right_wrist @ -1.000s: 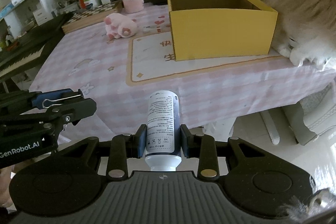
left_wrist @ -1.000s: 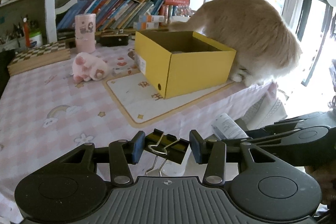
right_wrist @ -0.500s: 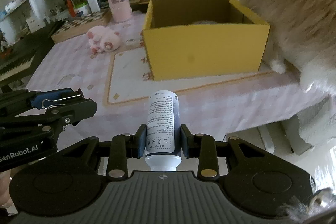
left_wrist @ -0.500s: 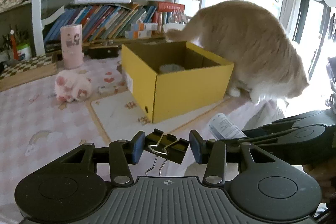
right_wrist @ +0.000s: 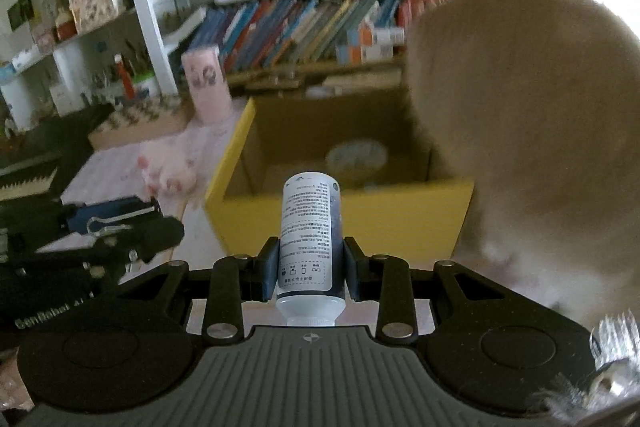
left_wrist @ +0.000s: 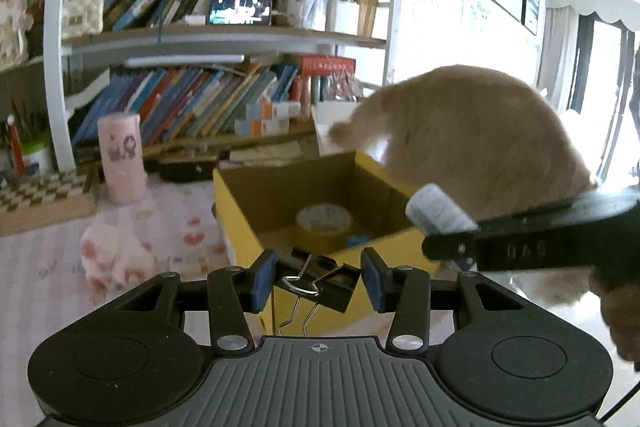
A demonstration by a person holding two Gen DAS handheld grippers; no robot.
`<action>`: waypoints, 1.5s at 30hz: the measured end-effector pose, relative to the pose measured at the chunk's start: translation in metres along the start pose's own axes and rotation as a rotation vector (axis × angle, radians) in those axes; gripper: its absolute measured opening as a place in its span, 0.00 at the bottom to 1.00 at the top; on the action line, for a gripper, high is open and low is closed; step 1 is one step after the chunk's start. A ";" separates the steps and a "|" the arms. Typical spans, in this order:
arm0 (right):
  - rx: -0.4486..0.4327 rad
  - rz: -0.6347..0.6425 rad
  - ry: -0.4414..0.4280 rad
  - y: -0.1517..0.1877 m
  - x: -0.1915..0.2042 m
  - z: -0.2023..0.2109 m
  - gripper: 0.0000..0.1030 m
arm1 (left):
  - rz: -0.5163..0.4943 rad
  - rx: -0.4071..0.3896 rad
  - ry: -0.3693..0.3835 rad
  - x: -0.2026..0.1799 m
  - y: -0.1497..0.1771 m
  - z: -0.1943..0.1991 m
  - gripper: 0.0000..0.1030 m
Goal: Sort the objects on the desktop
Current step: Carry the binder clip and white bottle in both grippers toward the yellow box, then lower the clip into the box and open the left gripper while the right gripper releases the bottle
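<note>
Your left gripper (left_wrist: 318, 281) holds a black metal binder clip (left_wrist: 320, 277) between its blue pads. Your right gripper (right_wrist: 310, 269) is clamped on a white cylindrical plastic bottle (right_wrist: 310, 235). Both hover just before the open yellow cardboard box (right_wrist: 340, 223) on the bench, where a fluffy orange cat (right_wrist: 520, 131) stands touching the box.

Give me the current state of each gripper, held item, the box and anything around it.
left gripper: shut on the binder clip.
binder clip: held across the pads, wire handles hanging down.
right gripper: shut on the bottle.
bottle: clamped, cap end toward the camera.
yellow box: open-topped, on the table.
tape roll: lying inside the box.
cat: at the box's far right side.
pink plush: lying on the table, left of the box.
</note>
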State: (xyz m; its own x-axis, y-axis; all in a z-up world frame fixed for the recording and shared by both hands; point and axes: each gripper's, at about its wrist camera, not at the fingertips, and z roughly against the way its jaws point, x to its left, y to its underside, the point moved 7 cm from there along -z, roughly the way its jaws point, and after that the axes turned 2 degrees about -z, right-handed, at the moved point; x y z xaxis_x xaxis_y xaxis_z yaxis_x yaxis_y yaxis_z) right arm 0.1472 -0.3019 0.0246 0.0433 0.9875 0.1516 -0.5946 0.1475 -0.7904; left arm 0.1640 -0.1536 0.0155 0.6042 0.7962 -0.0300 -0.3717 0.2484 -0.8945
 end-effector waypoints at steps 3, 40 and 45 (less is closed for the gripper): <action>-0.035 0.030 -0.012 -0.023 -0.010 -0.009 0.29 | -0.014 -0.013 -0.022 -0.004 -0.012 -0.014 0.43; 0.371 0.340 -0.175 -0.071 -0.010 -0.236 0.29 | -0.060 0.277 -0.176 0.000 -0.004 -0.167 0.43; 0.427 0.349 -0.193 -0.065 -0.006 -0.250 0.29 | -0.070 0.275 -0.183 -0.001 -0.004 -0.168 0.43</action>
State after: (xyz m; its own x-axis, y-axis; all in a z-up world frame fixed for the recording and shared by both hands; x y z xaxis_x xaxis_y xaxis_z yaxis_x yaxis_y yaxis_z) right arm 0.3862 -0.3034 -0.0738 -0.3361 0.9398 0.0624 -0.8201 -0.2594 -0.5100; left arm 0.2834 -0.2478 -0.0561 0.5078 0.8515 0.1305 -0.5249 0.4260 -0.7369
